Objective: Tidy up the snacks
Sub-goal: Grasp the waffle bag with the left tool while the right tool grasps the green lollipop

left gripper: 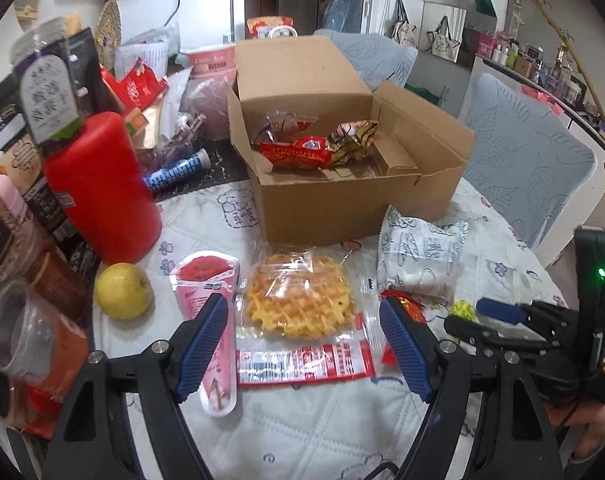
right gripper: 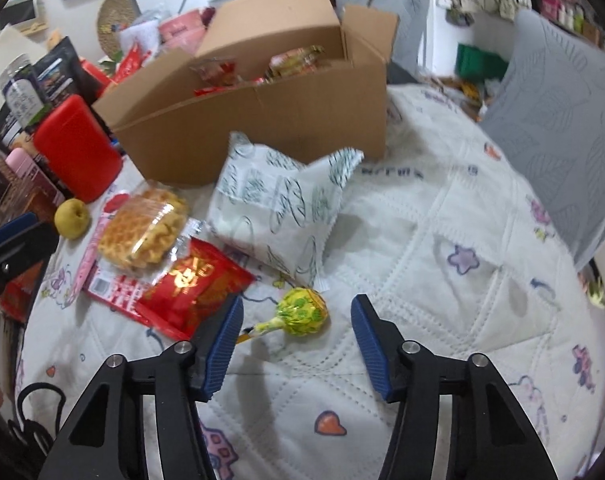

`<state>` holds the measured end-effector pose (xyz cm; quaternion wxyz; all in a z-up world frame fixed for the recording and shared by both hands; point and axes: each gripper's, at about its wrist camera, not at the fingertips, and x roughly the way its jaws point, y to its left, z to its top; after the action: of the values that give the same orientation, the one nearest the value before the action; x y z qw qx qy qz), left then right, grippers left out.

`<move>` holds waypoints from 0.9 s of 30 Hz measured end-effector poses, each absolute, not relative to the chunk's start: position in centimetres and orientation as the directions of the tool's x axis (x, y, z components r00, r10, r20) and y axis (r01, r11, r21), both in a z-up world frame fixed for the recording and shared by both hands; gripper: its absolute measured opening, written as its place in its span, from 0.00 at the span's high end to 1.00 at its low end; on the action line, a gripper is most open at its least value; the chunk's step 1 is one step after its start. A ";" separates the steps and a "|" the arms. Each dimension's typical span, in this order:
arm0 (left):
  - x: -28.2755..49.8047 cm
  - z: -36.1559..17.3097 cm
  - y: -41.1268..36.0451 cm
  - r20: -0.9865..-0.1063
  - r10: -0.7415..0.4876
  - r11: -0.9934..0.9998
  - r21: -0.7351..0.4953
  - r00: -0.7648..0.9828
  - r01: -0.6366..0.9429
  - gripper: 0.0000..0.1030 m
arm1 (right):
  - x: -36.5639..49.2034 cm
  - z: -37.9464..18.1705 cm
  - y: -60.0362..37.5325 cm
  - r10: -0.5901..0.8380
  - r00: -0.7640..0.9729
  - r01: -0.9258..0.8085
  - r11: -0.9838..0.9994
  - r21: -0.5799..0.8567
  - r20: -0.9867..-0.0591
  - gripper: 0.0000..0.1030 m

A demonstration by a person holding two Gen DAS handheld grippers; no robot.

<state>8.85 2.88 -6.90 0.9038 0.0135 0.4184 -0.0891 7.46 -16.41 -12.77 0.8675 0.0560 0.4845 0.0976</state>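
Observation:
An open cardboard box (left gripper: pixel 342 208) (right gripper: pixel 262 120) holds several wrapped snacks (left gripper: pixel 302 152). In front of it lie a bagged waffle (left gripper: pixel 302 300) (right gripper: pixel 142 232), a pink rose packet (left gripper: pixel 206 292), a white leaf-print packet (left gripper: pixel 418 252) (right gripper: pixel 282 208), a red foil packet (right gripper: pixel 194 284) and a yellow-green lollipop (right gripper: pixel 300 312). My left gripper (left gripper: pixel 304 344) is open, its fingers either side of the waffle bag. My right gripper (right gripper: pixel 296 348) is open just short of the lollipop; it also shows in the left wrist view (left gripper: pixel 498 310).
A red canister (left gripper: pixel 102 188) (right gripper: pixel 76 148), a yellow pear (left gripper: pixel 122 290) (right gripper: pixel 72 218), a blue tube (left gripper: pixel 178 170), jars and packets crowd the left side. Grey chairs (left gripper: pixel 530 160) (right gripper: pixel 562 120) stand behind the quilted tablecloth (right gripper: pixel 442 280).

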 end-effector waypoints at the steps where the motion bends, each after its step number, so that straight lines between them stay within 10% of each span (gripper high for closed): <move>1: 9.2 -7.2 2.8 -0.763 -0.155 0.983 -0.055 0.628 0.175 0.24 | 7.5 -13.0 -16.5 0.234 0.503 -0.118 0.972 0.202 -0.832 0.50; 19: 14.8 -12.4 1.7 -0.834 -0.130 0.987 -0.056 0.537 0.152 0.23 | 7.5 -13.6 -16.6 0.255 0.517 -0.183 0.965 0.186 -0.817 0.61; 27: 16.1 -14.8 1.7 -0.874 -0.164 0.982 -0.098 0.457 0.164 0.00 | 7.6 -13.6 -16.8 0.263 0.515 -0.183 0.964 0.195 -0.816 0.61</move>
<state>16.05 1.71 -14.80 0.8537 0.0002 0.5119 -0.0960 7.56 -16.79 -13.60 0.8693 0.0422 0.4755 0.1283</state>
